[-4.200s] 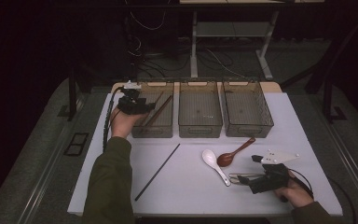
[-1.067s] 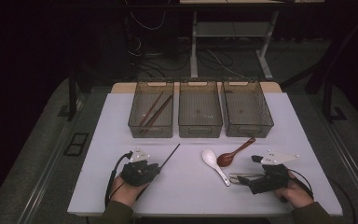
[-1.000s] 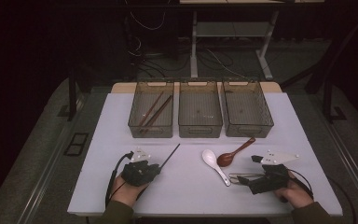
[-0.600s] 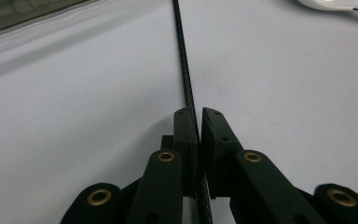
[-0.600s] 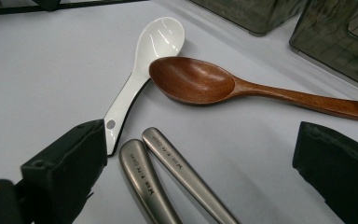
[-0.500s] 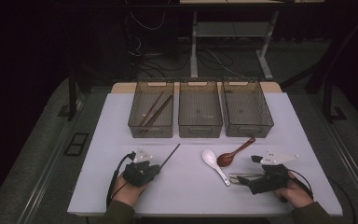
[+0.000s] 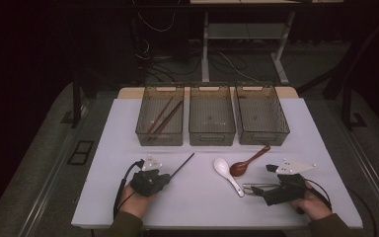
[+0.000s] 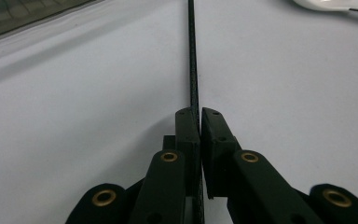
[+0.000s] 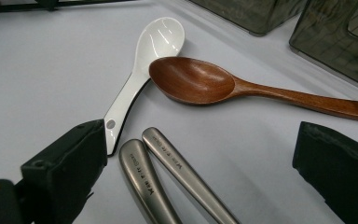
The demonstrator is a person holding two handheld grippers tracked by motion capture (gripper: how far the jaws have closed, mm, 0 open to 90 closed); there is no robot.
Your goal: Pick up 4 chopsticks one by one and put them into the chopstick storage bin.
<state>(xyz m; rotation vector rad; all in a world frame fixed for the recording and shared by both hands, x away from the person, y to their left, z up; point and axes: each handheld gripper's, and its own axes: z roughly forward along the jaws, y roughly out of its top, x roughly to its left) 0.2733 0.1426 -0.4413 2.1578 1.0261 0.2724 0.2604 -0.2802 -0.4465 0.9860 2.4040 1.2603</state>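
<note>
Your left tool (image 7: 164,177) is clamped on the near end of the thin black chopstick (image 8: 192,60) lying flat on the tabletop (image 7: 197,197); judged light, stiff and slick, it may pivot, while your right tool (image 7: 259,189) rests open.

Three bins (image 7: 212,121) along table (image 7: 128,118) far edge; white spoon (image 7: 225,170) touching wooden spoon (image 7: 246,162).
</note>
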